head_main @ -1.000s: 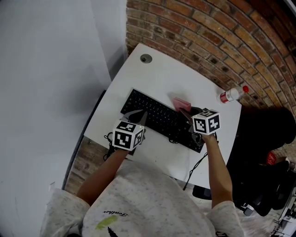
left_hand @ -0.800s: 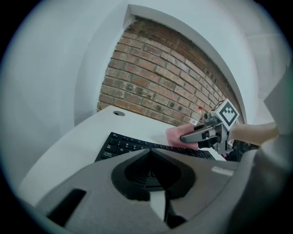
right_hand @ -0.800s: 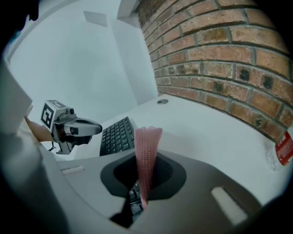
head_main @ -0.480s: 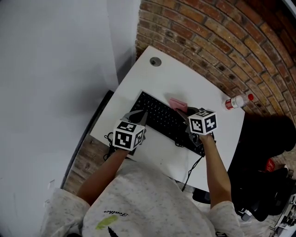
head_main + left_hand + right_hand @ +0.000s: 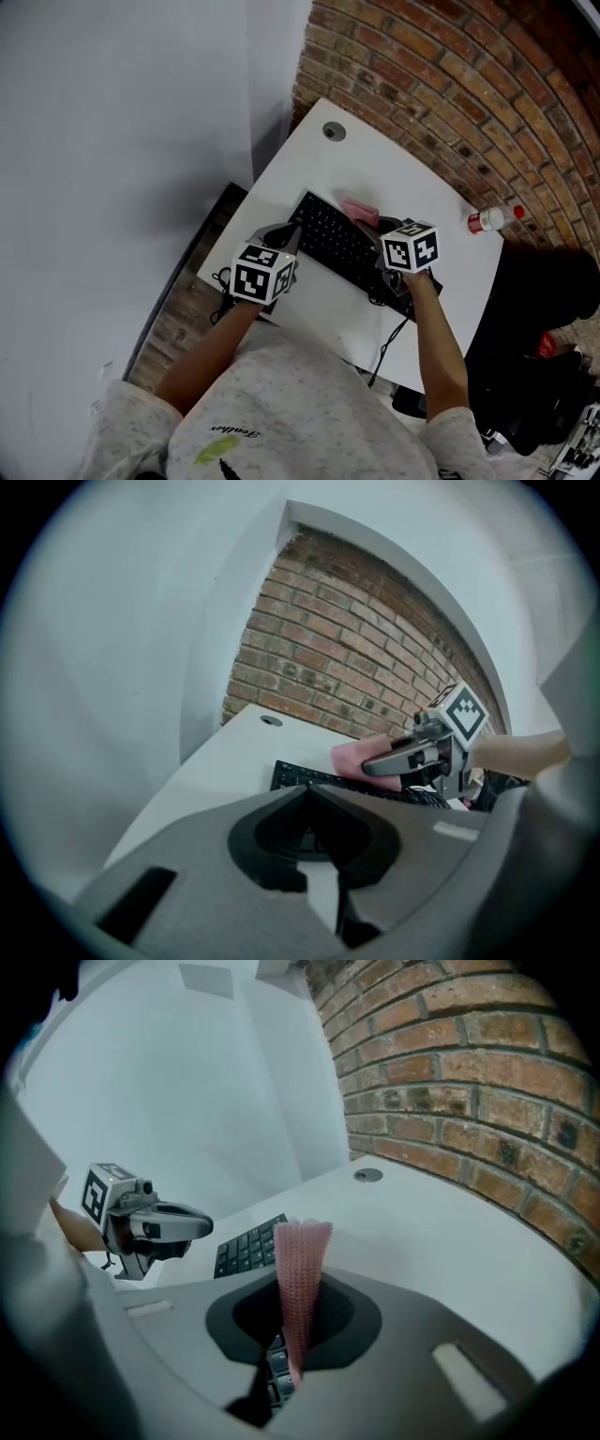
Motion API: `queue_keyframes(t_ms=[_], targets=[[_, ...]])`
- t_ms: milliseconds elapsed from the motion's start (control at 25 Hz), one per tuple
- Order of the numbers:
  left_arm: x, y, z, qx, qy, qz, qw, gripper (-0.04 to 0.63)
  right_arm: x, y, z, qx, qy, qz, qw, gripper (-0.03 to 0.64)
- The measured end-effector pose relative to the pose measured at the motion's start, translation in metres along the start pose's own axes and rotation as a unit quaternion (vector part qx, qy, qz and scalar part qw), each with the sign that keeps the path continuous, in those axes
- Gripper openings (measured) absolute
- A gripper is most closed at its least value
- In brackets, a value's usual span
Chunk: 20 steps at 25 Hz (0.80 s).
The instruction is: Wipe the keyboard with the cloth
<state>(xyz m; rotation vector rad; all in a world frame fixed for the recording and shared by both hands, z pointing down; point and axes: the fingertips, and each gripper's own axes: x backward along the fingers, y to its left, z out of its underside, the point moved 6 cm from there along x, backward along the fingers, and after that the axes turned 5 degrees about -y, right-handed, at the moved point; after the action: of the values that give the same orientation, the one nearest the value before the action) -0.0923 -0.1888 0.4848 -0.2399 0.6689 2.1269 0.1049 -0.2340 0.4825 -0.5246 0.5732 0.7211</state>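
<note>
My right claw (image 5: 297, 1330) clamped on the pink cloth (image 5: 303, 1251), above the black keyboard (image 5: 336, 244) at mid-frame, my left claw (image 5: 306, 791) closed on nothing, white surface (image 5: 375, 169) beneath.

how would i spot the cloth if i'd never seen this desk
Find the white desk by the brick wall, then the black keyboard on it. The cloth is pinched in the right hand-held gripper over the keyboard: the only pink thing there.

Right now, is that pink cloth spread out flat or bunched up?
Bunched up: the cloth stands as a narrow folded strip, pinched between the shut jaws of the right gripper, just above the keyboard.
</note>
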Motion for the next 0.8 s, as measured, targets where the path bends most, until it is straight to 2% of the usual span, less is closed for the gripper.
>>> queue_keyframes(t_ms=[800], targets=[[0.02, 0.06, -0.006, 0.002, 0.003, -0.009, 1.0, -0.003, -0.072, 0.035, -0.046, 0.024, 0.007, -0.027, 0.999, 0.026]])
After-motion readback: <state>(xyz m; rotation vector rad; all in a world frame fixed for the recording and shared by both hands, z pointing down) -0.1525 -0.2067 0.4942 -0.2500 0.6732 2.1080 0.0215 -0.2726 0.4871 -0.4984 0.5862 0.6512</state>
